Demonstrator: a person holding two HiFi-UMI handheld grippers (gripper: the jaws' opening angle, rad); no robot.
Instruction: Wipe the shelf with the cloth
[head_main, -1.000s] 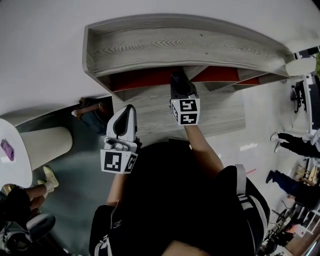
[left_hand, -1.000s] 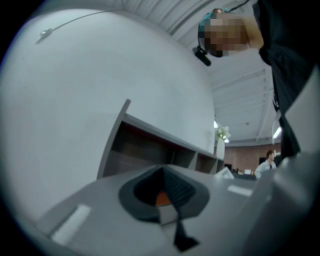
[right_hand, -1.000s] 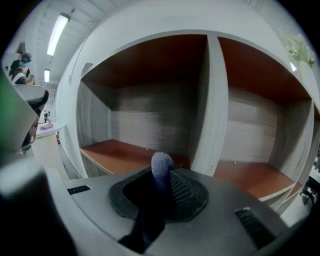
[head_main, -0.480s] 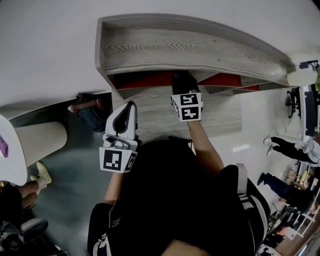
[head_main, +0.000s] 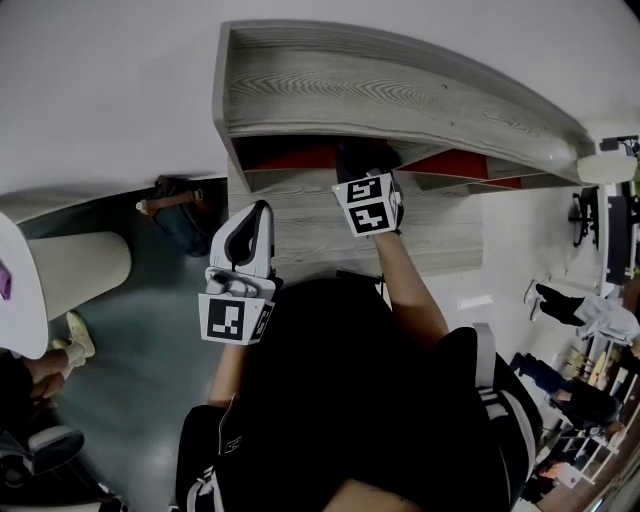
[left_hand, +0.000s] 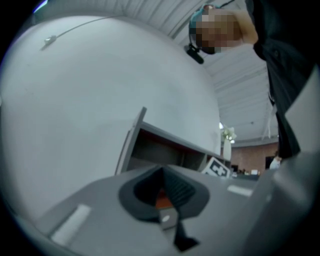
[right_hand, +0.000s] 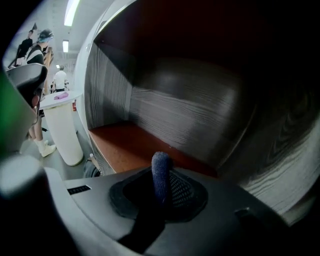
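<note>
The grey wood-grain shelf unit (head_main: 400, 90) stands against a white wall, with red-brown compartment floors. My right gripper (head_main: 357, 166) reaches into the left compartment, its marker cube (head_main: 366, 205) just outside. In the right gripper view the right gripper (right_hand: 161, 186) is shut on a dark blue cloth (right_hand: 161, 172), a fold of which sticks up between the jaws above the red-brown floor (right_hand: 125, 145). My left gripper (head_main: 257, 212) hangs in front of the shelf's lower ledge, apart from it. In the left gripper view the left gripper (left_hand: 162, 194) is shut with nothing in it.
A dark bag (head_main: 185, 215) sits on the floor left of the shelf. A white round pedestal table (head_main: 60, 290) stands further left, also seen as a white pedestal (right_hand: 62, 127). People stand at the far right (head_main: 580, 305). A grey partition (right_hand: 107, 92) closes the compartment's left side.
The right gripper with the cloth has moved left along the shelf compartment, toward its left end. The left gripper has stayed where it was.
</note>
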